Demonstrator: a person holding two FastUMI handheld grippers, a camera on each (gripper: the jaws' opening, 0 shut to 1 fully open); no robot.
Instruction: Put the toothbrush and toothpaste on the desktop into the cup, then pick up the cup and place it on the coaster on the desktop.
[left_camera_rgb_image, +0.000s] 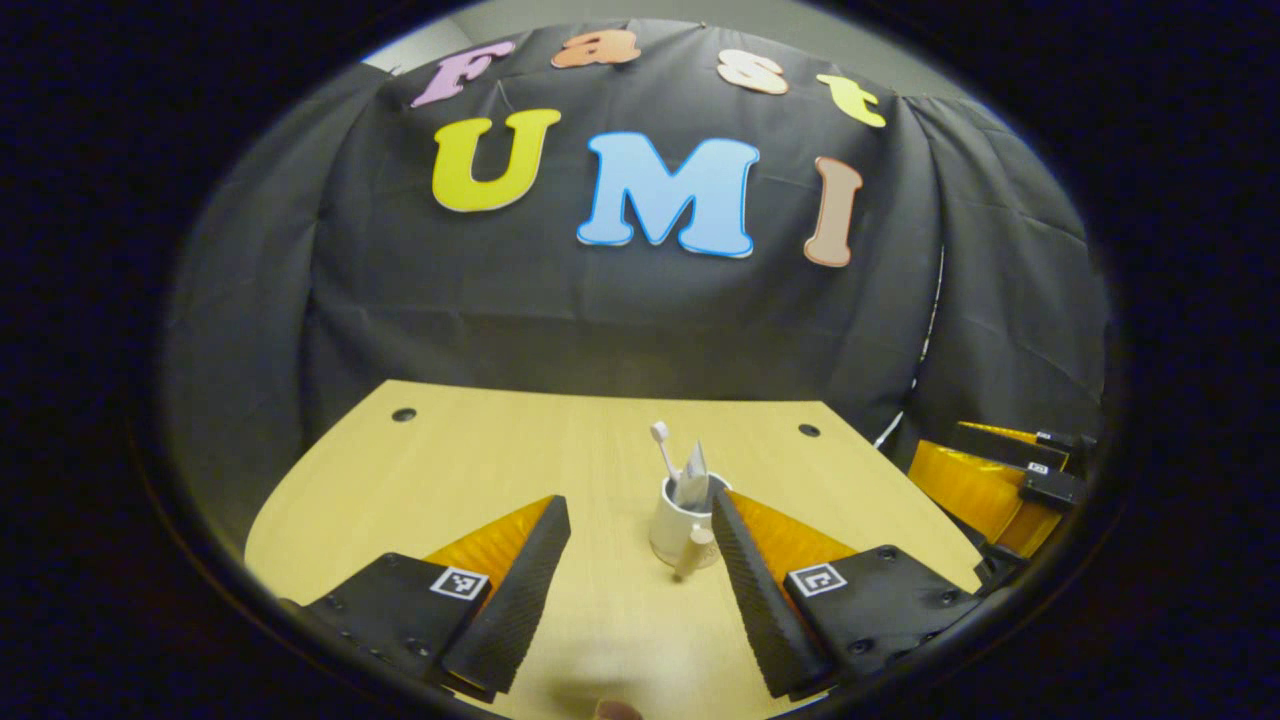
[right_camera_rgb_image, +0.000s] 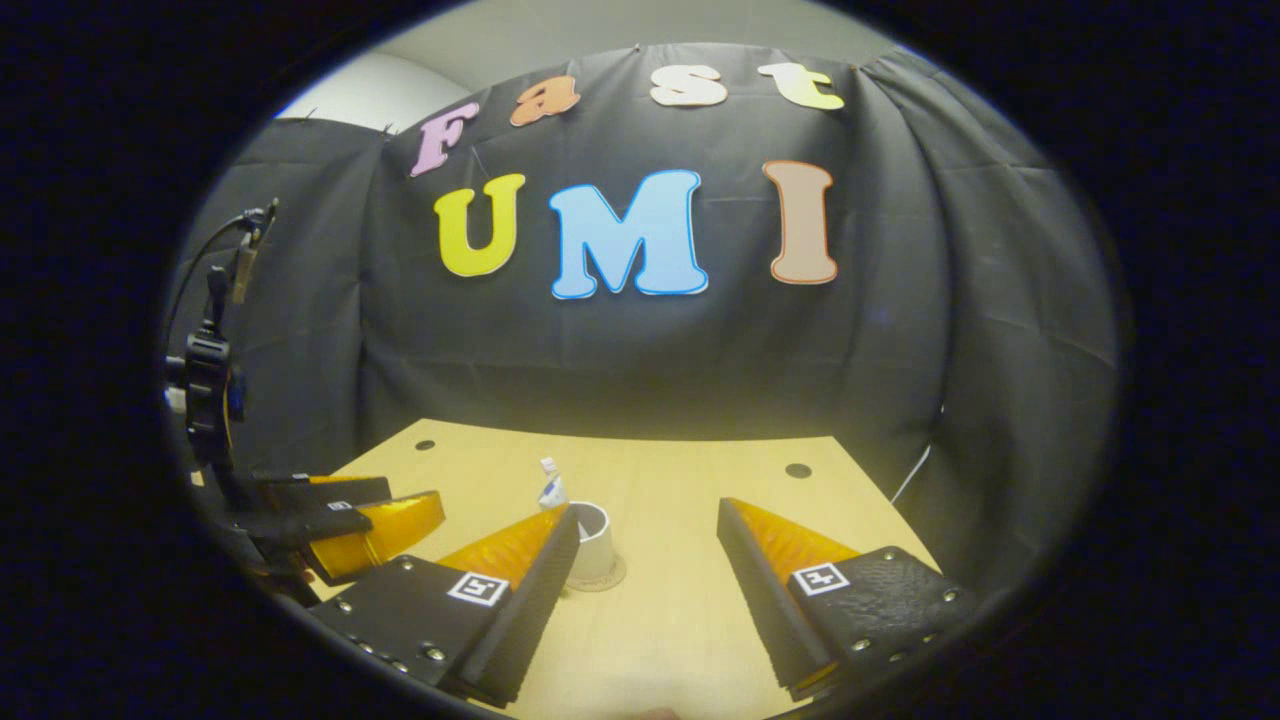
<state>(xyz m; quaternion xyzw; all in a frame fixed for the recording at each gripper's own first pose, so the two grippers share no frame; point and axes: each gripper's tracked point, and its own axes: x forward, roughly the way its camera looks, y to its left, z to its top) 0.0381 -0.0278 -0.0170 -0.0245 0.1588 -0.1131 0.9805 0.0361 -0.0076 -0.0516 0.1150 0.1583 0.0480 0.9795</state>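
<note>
A white cup (left_camera_rgb_image: 680, 525) stands on the wooden desktop (left_camera_rgb_image: 450, 470) with a white toothbrush (left_camera_rgb_image: 662, 447) and a toothpaste tube (left_camera_rgb_image: 694, 470) upright inside it. A pale handle (left_camera_rgb_image: 692, 553) sticks out on its near side. My left gripper (left_camera_rgb_image: 640, 500) is open, and the cup sits just beyond its right fingertip, untouched. In the right gripper view the cup (right_camera_rgb_image: 596, 540) rests on a round coaster (right_camera_rgb_image: 603, 581), half hidden behind a finger, with the toothpaste tube (right_camera_rgb_image: 550, 490) poking up. My right gripper (right_camera_rgb_image: 648, 510) is open with nothing between its fingers.
The right gripper (left_camera_rgb_image: 1010, 480) shows at the desk's right edge in the left gripper view. The left gripper (right_camera_rgb_image: 345, 520) lies low at the left in the right gripper view, beside a black clamp stand (right_camera_rgb_image: 208, 390). Two cable holes (left_camera_rgb_image: 404, 414) (left_camera_rgb_image: 809, 430) mark the desk's back corners.
</note>
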